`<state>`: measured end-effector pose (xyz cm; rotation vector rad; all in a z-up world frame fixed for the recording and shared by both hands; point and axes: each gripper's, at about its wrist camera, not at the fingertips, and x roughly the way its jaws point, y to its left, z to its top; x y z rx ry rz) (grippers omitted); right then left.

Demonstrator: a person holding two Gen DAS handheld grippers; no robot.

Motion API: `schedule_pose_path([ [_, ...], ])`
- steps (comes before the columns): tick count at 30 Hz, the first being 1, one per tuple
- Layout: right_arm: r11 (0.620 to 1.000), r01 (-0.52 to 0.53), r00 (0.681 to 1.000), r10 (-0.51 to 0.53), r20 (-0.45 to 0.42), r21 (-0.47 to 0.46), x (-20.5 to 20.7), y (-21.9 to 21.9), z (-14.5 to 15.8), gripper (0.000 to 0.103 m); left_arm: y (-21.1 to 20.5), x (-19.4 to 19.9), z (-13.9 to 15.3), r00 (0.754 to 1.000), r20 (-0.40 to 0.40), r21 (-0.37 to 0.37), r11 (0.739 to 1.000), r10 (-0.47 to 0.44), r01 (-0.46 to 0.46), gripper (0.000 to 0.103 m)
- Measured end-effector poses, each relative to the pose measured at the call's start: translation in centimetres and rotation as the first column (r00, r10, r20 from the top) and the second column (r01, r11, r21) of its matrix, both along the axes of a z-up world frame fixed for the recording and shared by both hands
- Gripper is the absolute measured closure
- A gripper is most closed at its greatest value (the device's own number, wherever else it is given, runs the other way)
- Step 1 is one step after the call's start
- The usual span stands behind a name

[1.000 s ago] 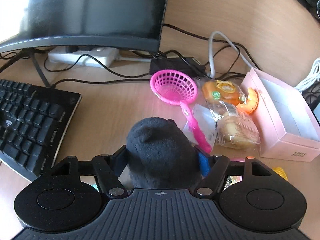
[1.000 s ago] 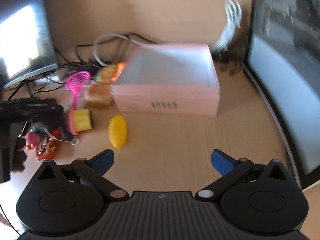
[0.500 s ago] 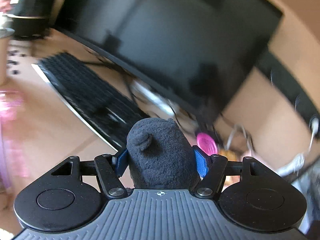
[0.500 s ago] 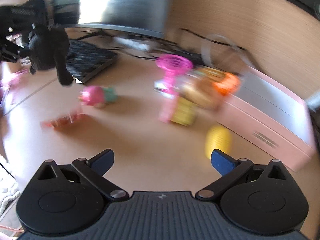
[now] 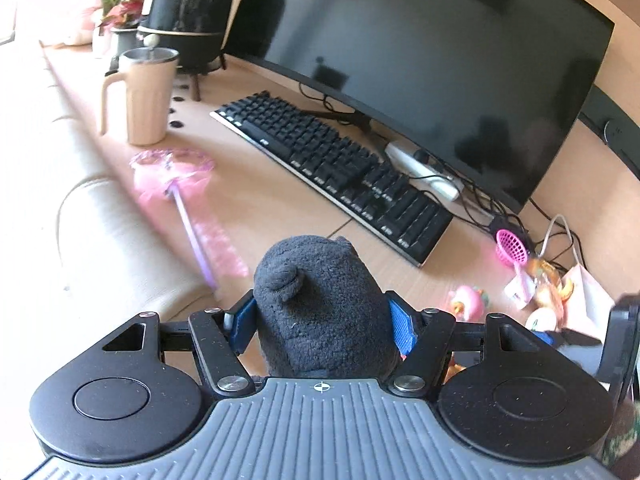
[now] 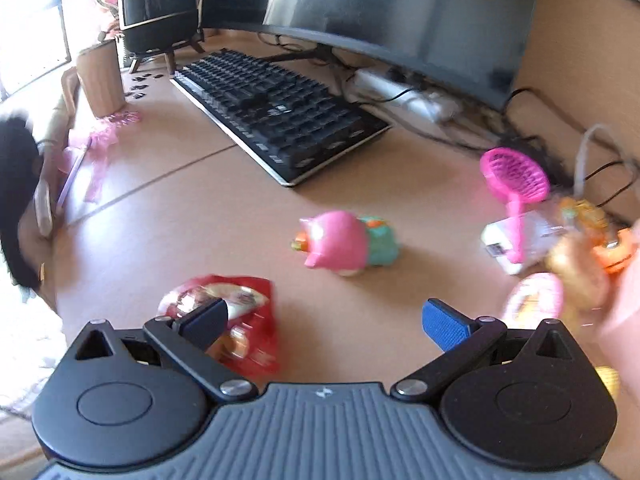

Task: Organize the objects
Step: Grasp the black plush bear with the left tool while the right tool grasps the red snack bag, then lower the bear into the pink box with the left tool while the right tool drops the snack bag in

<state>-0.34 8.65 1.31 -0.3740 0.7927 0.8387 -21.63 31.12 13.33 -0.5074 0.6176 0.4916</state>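
Note:
My left gripper is shut on a black plush toy and holds it above the desk, left of the keyboard's near end. My right gripper is open and empty, low over the desk. A pink pig toy lies just ahead of it. A red snack packet lies under its left finger. A pink toy strainer, wrapped snacks and a pink round item lie to the right. The black plush shows at the left edge of the right wrist view.
A black keyboard lies before a curved monitor. A beige mug, a black speaker and a pink wand are on the left. A power strip and cables sit behind. The pink box is far right.
Both grippers have swung left, away from the pink box. The left one has lifted the black plush and now faces the keyboard and mug. The right one has come down near the pig toy.

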Motion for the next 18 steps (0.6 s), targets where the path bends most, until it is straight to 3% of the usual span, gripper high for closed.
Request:
schedule_pose_path([
  [2,0.999,-0.033,0.999,0.034,-0.033,0.033,-0.8,0.8,0.0,0.0,0.6,-0.9,-0.5,1.0,-0.003,-0.012,1.0,0.023,-0.023,0.032],
  [5,0.994,-0.104,0.994,0.104,-0.011,0.015,-3.2,2.7,-0.6,0.0,1.7,-1.4,-0.9,0.999,0.001,-0.043,0.998,0.036,-0.036,0.032],
  [10,0.984,-0.174,0.984,0.176,0.03,-0.044,-5.0,4.8,-2.1,0.002,1.8,-0.2,-0.4,0.999,0.014,-0.007,0.999,-0.036,0.036,0.032],
  [13,0.982,-0.179,0.984,0.179,-0.004,-0.054,-4.6,4.5,-2.5,0.017,1.1,1.6,-1.1,0.994,0.007,-0.016,0.994,-0.105,0.105,0.032],
  [14,0.982,-0.184,0.983,0.183,-0.014,-0.053,-4.7,4.0,-2.3,0.032,0.7,2.3,-1.4,0.991,0.003,-0.029,0.991,-0.131,0.131,0.032],
  [18,0.989,-0.14,0.99,0.139,-0.021,-0.053,-5.3,0.1,-0.4,0.032,-2.0,5.8,-1.7,0.955,-0.006,-0.067,0.953,-0.298,0.296,0.032],
])
